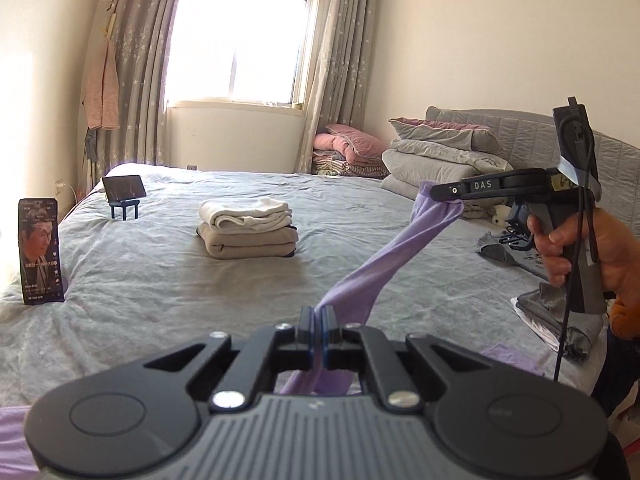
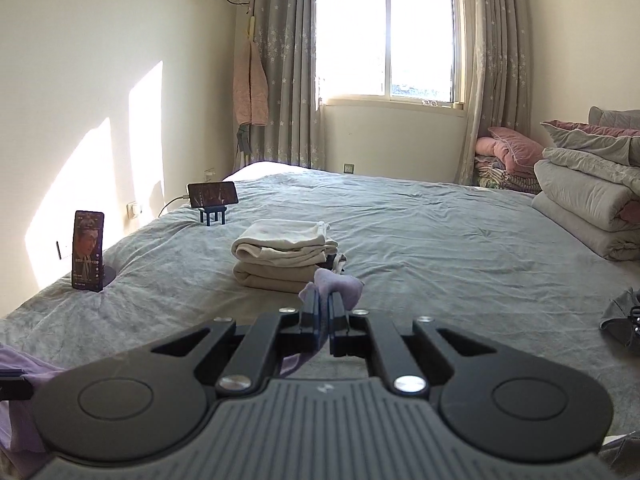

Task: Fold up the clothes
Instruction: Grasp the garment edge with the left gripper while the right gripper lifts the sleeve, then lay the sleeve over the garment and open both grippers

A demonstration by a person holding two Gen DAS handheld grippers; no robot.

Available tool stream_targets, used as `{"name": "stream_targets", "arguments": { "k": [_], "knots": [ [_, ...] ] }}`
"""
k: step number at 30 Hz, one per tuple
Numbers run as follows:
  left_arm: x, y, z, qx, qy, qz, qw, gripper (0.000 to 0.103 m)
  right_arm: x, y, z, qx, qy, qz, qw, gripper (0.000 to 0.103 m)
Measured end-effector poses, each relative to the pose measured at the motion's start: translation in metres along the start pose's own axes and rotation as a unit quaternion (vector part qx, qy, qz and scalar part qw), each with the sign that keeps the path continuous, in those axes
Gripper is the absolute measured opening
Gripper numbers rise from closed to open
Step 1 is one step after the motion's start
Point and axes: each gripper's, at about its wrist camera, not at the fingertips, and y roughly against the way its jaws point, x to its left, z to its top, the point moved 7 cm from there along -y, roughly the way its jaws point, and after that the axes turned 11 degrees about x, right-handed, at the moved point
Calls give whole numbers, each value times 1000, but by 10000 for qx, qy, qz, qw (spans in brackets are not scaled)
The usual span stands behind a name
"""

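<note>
left gripper (image 1: pixel 319 314) and right gripper (image 2: pixel 324 300) each clamped tight on soft lilac knit garment (image 1: pixel 384 256), fabric taut between them above grey bedsheet (image 1: pixel 160 280), probably to straighten edge for folding; garment type unclear. folded cream-beige stack (image 1: pixel 248 228) beyond.

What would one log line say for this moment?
left hand-held gripper: shut on purple cloth | right hand-held gripper: shut on purple cloth | folded stack: on bed
</note>
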Motion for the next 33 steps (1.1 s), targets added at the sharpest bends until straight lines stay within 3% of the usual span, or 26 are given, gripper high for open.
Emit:
{"name": "stream_targets", "arguments": {
  "k": [6, 19, 26, 31, 33],
  "knots": [
    [-16, -9, -25, 417, -179, -241, 9987, 3, -2, 4, -16, 78, 30, -60, 9999, 6],
    [-67, -54, -112, 1795, -558, -931, 9777, 3, -53, 23, -136, 1029, -598, -476, 9918, 6],
    [-67, -56, -118, 1948, -608, -1123, 9725, 7, -75, 27, -193, 1593, -1175, -578, 9785, 6],
    [-66, -49, -119, 2040, -731, -1250, 9682, 18, -92, 36, -207, 1683, -1333, -919, 9723, 6],
    [-61, -47, -115, 2052, -714, -1249, 9681, 27, -94, 41, -207, 1674, -1256, -1001, 9727, 7]
  ]
}}
